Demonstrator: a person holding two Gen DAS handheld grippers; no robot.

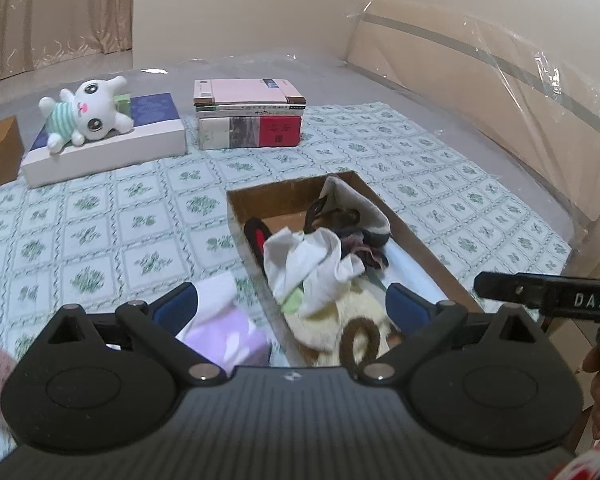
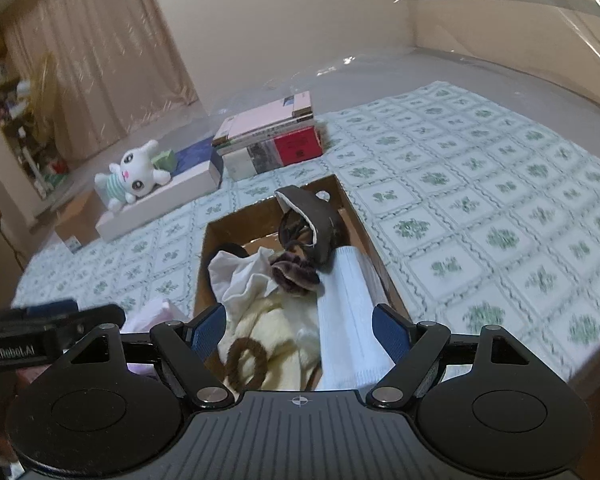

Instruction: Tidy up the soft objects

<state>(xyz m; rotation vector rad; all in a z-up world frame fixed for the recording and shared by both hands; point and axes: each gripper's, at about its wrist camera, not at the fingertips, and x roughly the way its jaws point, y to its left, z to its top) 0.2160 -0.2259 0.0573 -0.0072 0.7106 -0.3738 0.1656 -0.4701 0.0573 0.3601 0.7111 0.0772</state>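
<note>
A green-patterned bedspread (image 2: 480,208) covers the bed. Near its front edge sits an open cardboard box (image 2: 374,232) heaped with soft things: white cloth (image 1: 312,264), cream plush (image 2: 276,332), a brown hair tie (image 2: 246,364). A white plush toy (image 1: 88,114) lies on a flat box toward the far left corner. Left gripper (image 1: 290,312) and right gripper (image 2: 300,330) both hover spread wide, holding nothing.

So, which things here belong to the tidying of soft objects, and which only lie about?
For the job:
cardboard box
white cloth
cream plush
brown hair tie
white plush toy
lilac cloth

Lying about:
stack of books
large flat book
</note>
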